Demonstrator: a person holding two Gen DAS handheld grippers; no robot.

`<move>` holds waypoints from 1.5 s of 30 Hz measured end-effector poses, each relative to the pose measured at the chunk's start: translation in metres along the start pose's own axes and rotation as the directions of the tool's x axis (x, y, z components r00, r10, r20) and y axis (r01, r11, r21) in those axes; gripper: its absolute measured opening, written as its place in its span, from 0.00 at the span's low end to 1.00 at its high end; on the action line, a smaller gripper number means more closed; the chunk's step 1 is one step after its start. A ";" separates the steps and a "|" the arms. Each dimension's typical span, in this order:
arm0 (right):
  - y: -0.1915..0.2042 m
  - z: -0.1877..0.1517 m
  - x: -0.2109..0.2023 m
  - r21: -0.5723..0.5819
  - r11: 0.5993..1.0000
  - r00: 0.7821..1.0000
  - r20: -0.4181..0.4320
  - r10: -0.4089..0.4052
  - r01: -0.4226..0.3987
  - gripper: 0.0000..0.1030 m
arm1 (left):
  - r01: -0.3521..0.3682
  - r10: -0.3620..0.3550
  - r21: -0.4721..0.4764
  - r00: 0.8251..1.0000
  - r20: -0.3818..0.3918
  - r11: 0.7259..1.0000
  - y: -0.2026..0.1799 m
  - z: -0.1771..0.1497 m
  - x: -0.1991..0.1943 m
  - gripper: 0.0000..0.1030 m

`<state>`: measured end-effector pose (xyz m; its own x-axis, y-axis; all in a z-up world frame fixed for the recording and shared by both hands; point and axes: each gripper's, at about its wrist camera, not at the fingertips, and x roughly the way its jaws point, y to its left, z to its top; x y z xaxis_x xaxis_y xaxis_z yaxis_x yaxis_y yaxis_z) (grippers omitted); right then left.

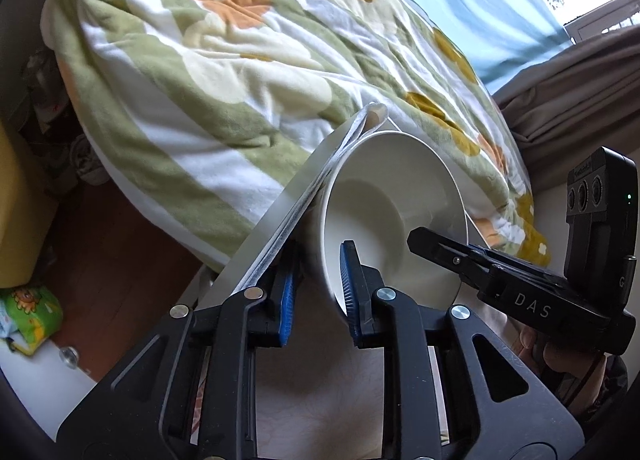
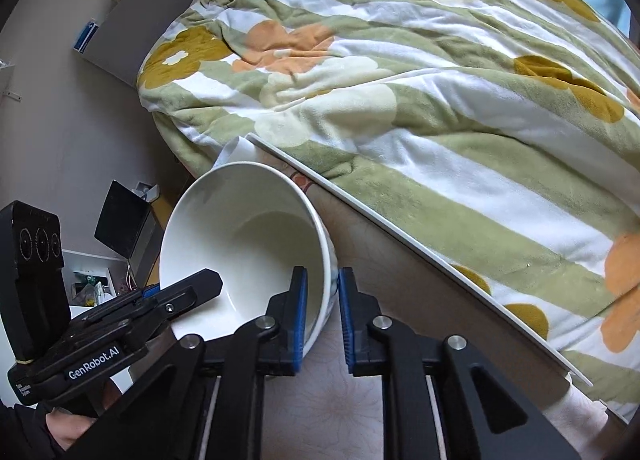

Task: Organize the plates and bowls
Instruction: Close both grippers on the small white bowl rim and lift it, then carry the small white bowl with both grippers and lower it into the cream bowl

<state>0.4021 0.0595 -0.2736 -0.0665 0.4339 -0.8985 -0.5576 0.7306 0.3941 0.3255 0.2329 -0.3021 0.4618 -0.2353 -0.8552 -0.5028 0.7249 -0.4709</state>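
Observation:
A white bowl is held tilted on its side above the small table, its opening facing the cameras. My left gripper is shut on the bowl's left rim, one blue pad inside and one outside. My right gripper is shut on the bowl's right rim in the same way. Each gripper shows in the other's view: the right one in the left wrist view and the left one in the right wrist view. No plates are visible.
A white-edged table with a floral cloth lies under the bowl. A bed with a green, white and orange flowered blanket runs along its far side. A green packet and clutter sit at the left by the floor.

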 end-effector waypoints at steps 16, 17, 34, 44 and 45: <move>0.008 -0.060 -0.113 0.065 0.996 0.970 0.239 0.049 -0.066 0.13 | -0.017 -0.005 0.185 0.993 0.117 0.983 -0.089 -0.054 -0.101 0.17; 0.006 -0.070 -0.127 0.071 0.995 0.965 0.259 0.046 -0.066 0.13 | -0.009 -0.015 0.195 0.992 0.123 0.981 -0.098 -0.064 -0.108 0.17; -0.090 -0.306 -0.296 0.308 0.950 0.894 0.409 -0.182 0.052 0.13 | 0.146 -0.158 0.470 0.987 -0.014 0.870 -0.289 -0.288 -0.122 0.17; -0.137 -0.403 -0.287 0.451 0.889 0.913 0.321 -0.251 0.086 0.13 | 0.134 -0.056 0.571 0.987 -0.152 0.810 -0.309 -0.374 -0.072 0.17; -0.138 -0.408 -0.282 0.458 0.884 0.916 0.313 -0.253 0.087 0.13 | 0.126 -0.039 0.581 0.986 -0.159 0.804 -0.307 -0.377 -0.067 0.17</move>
<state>0.1605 -0.3784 -0.1534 0.3386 0.3776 -0.8618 -0.1197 0.9258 0.3586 0.1734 -0.2182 -0.1818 0.3587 -0.3637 -0.8597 0.0778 0.9294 -0.3608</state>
